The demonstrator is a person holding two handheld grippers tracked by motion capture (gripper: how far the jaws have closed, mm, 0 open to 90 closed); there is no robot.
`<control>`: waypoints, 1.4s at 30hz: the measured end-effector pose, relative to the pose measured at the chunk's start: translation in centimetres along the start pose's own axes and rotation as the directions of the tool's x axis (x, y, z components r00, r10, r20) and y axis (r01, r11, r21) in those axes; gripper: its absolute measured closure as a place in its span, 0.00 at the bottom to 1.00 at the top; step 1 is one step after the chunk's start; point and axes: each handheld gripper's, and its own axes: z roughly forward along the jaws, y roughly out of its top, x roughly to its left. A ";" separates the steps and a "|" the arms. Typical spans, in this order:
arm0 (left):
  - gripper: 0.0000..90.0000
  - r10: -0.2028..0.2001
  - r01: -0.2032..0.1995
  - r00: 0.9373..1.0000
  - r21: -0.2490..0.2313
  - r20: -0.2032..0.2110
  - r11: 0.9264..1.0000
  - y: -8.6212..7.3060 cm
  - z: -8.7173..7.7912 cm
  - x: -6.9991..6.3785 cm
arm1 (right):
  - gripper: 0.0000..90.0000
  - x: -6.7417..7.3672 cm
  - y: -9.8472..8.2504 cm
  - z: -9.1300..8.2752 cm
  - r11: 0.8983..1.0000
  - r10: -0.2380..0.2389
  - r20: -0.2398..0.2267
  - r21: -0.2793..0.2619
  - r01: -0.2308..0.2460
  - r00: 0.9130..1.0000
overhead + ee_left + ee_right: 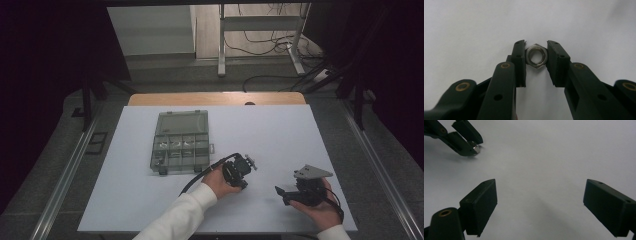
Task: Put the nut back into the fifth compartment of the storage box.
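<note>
Silver nut (537, 56), black left tool (536, 50), white table (280, 135), smoky-grey organiser box (180, 142)

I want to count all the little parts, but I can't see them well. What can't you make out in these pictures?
- Clear plastic compartment box, high view: the small pieces inside are too tiny to name or count.
- Silver metal hex nut, high view: too small to pick out at the left tongs; in the left gripper view its flanks are covered by the pads.
- Right tongs, right gripper view: bodies cut off by the bottom edge.
</note>
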 end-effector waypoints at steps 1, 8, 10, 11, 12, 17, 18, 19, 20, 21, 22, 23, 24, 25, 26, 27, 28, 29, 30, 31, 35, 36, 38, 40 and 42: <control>0.78 -0.002 0.002 1.000 -0.004 0.001 1.000 -0.1 -0.2 0.1 | 0.14 0.0 0.0 0.0 1.000 0.001 0.000 0.000 -0.001 1.000; 0.78 -0.022 0.022 1.000 -0.039 0.006 0.999 -1.2 -2.5 1.1 | 0.14 0.1 0.0 0.0 1.000 -0.003 -0.001 0.000 0.003 1.000; 0.78 -0.031 0.031 1.000 -0.046 0.005 0.998 -1.8 -3.1 1.4 | 0.14 0.1 0.0 0.0 1.000 -0.001 -0.002 0.001 0.001 1.000; 0.78 -0.037 0.038 0.999 -0.050 0.004 0.998 -2.1 -3.5 1.6 | 0.14 0.1 0.0 0.0 1.000 -0.002 -0.001 0.000 0.002 1.000; 0.78 -0.043 0.043 0.999 -0.056 0.007 0.998 -2.4 -3.9 1.8 | 0.14 0.1 0.1 0.0 1.000 0.000 -0.002 0.000 0.000 1.000; 0.78 -0.079 0.079 0.997 -0.079 0.004 0.994 -4.5 -5.8 3.0 | 0.14 0.1 0.1 0.1 1.000 -0.005 -0.003 0.001 0.005 1.000; 0.78 -0.091 0.091 0.996 -0.087 0.001 0.992 -5.1 -6.3 3.4 | 0.14 0.1 0.1 0.1 1.000 -0.005 -0.003 0.001 0.005 1.000; 0.78 -0.100 0.100 0.995 -0.093 0.000 0.991 -5.4 -6.6 3.6 | 0.14 0.1 0.1 0.1 1.000 -0.006 -0.002 0.000 0.006 1.000; 0.78 -0.110 0.109 0.994 -0.099 -0.002 0.989 -6.0 -7.0 3.9 | 0.14 0.1 0.1 0.1 1.000 -0.006 -0.002 0.000 0.006 1.000; 0.78 -0.126 0.125 0.992 -0.107 -0.007 0.986 -6.8 -7.6 4.4 | 0.14 0.1 0.1 0.1 1.000 -0.006 -0.001 0.000 0.006 1.000; 0.78 -0.134 0.133 0.991 -0.112 -0.009 0.985 -7.2 -7.8 4.6 | 0.14 0.1 0.1 0.1 1.000 -0.005 -0.002 0.001 0.005 1.000; 0.78 -0.145 0.143 0.989 -0.119 -0.010 0.983 -7.7 -8.2 5.0 | 0.14 0.1 0.1 0.1 1.000 -0.003 -0.002 0.002 0.003 1.000; 0.78 -0.162 0.159 0.987 -0.130 -0.012 0.979 -8.2 -8.5 5.2 | 0.14 0.2 0.2 0.2 1.000 -0.002 -0.004 0.002 0.002 1.000; 0.78 -0.171 0.168 0.985 -0.134 -0.014 0.977 -8.8 -8.8 5.6 | 0.14 0.2 0.2 0.2 1.000 -0.001 -0.003 0.002 0.001 1.000; 0.78 -0.183 0.179 0.983 -0.140 -0.018 0.974 -9.3 -9.2 5.9 | 0.14 0.2 0.2 0.2 1.000 -0.003 -0.003 0.003 0.003 1.000; 0.78 -0.194 0.189 0.981 -0.143 -0.021 0.971 -9.8 -9.5 6.1 | 0.14 0.2 0.2 0.2 1.000 -0.002 -0.002 0.002 0.002 1.000; 0.78 -0.204 0.198 0.979 -0.146 -0.026 0.969 -10.4 -9.8 6.4 | 0.14 0.2 0.2 0.2 1.000 -0.002 -0.002 0.002 0.002 1.000; 0.78 -0.211 0.205 0.977 -0.147 -0.028 0.968 -10.7 -10.0 6.6 | 0.14 0.2 0.2 0.2 1.000 -0.003 -0.002 0.002 0.003 1.000; 0.78 -0.227 0.219 0.973 -0.154 -0.032 0.963 -11.3 -10.4 7.0 | 0.14 0.3 0.2 0.2 1.000 -0.003 -0.002 0.002 0.003 1.000; 0.78 -0.235 0.227 0.971 -0.159 -0.035 0.961 -11.8 -10.7 7.2 | 0.14 0.3 0.2 0.2 1.000 -0.003 -0.002 0.001 0.003 1.000; 0.78 -0.269 0.257 0.962 -0.169 -0.051 0.952 -13.5 -11.7 8.3 | 0.14 0.3 0.3 0.2 1.000 -0.001 -0.002 0.002 0.001 1.000; 0.78 -0.278 0.265 0.959 -0.170 -0.057 0.949 -14.0 -12.0 8.6 | 0.14 0.3 0.3 0.2 1.000 0.000 -0.001 0.001 0.000 1.000; 0.78 -0.303 0.288 0.950 -0.172 -0.070 0.942 -15.0 -12.4 9.3 | 0.14 0.3 0.3 0.2 1.000 0.000 -0.001 0.001 0.000 1.000; 0.78 -0.331 0.313 0.940 -0.177 -0.082 0.933 -16.0 -12.7 10.0 | 0.14 0.3 0.3 0.2 1.000 0.000 -0.001 0.000 0.000 1.000; 0.78 -0.360 0.340 0.928 -0.179 -0.093 0.923 -17.0 -12.9 10.8 | 0.14 0.3 0.3 0.2 1.000 0.000 -0.001 0.000 0.000 1.000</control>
